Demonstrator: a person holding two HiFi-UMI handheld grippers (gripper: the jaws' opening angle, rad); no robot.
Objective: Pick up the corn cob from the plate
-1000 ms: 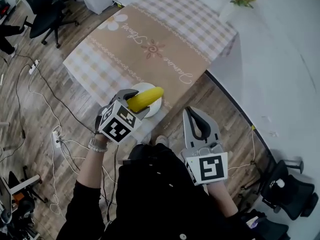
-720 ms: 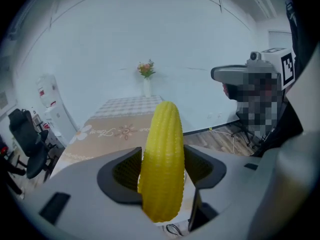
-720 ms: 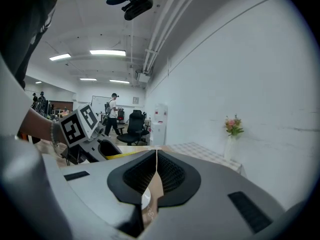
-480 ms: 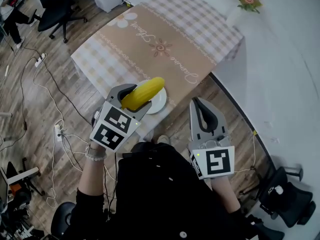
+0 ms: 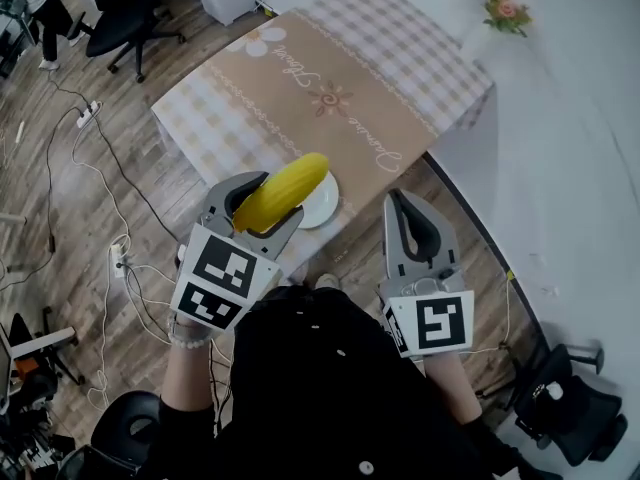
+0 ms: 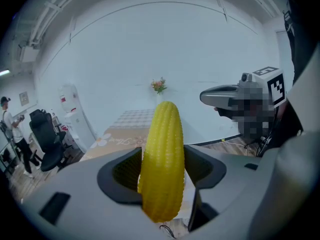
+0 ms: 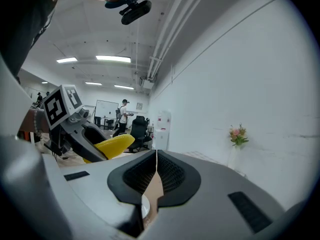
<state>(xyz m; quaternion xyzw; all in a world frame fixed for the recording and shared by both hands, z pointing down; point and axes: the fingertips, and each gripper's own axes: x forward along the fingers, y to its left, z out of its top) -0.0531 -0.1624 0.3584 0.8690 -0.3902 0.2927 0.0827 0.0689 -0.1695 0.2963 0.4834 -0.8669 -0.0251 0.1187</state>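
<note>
A yellow corn cob (image 5: pixel 282 193) is held in the air, clamped crosswise in my left gripper (image 5: pixel 252 211), its tip sticking out over the white plate (image 5: pixel 319 204) below. In the left gripper view the cob (image 6: pixel 161 159) stands upright between the jaws of the left gripper (image 6: pixel 161 170). The plate lies bare at the near edge of the table (image 5: pixel 330 88). My right gripper (image 5: pixel 409 220) hovers to the right of the plate, off the table's edge, jaws closed together with nothing in them. In the right gripper view the right gripper (image 7: pixel 156 170) shows its pads touching, and the cob (image 7: pixel 111 147) appears at left.
The table carries a checked cloth with a tan runner (image 5: pixel 320 98). A small vase of flowers (image 5: pixel 504 9) stands at its far corner. Office chairs (image 5: pixel 125 13) and cables (image 5: pixel 75 168) lie on the wooden floor at left. A white wall (image 5: pixel 570 118) runs along the right.
The left gripper has lifted the corn cob higher and nearer to the camera, away from the plate. The right gripper has stayed shut and has barely moved.
</note>
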